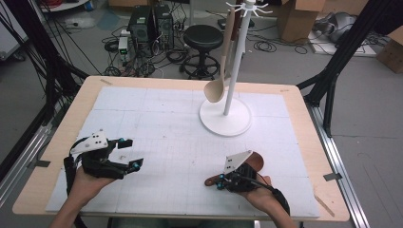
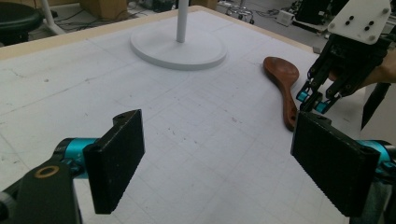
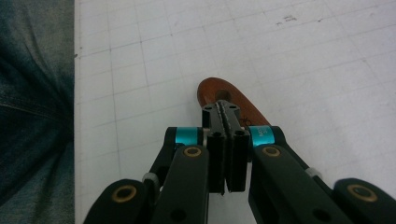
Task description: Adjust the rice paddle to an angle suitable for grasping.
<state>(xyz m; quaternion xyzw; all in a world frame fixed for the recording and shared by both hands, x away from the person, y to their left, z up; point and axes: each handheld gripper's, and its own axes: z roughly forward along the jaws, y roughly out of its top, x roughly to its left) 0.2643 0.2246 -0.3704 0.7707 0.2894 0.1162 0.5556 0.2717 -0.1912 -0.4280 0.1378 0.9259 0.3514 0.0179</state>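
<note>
The right gripper [image 3: 226, 122], jaws closed and empty, hovers over the brown spoon's [image 2: 283, 84] handle on the tabletop [image 1: 157, 128] and must open to grasp it, while the left gripper [image 2: 233, 161] waits wide open, holding nothing.

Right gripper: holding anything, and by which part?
Nothing held. The right gripper is shut, pads together, above the handle end of the dark brown wooden spoon lying on the mat.

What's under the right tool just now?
Under the shut right tool lies the dark wooden spoon on the white mat. Its handle end with the hole pokes out ahead of the jaws; whether the jaws touch it is hidden.
</note>
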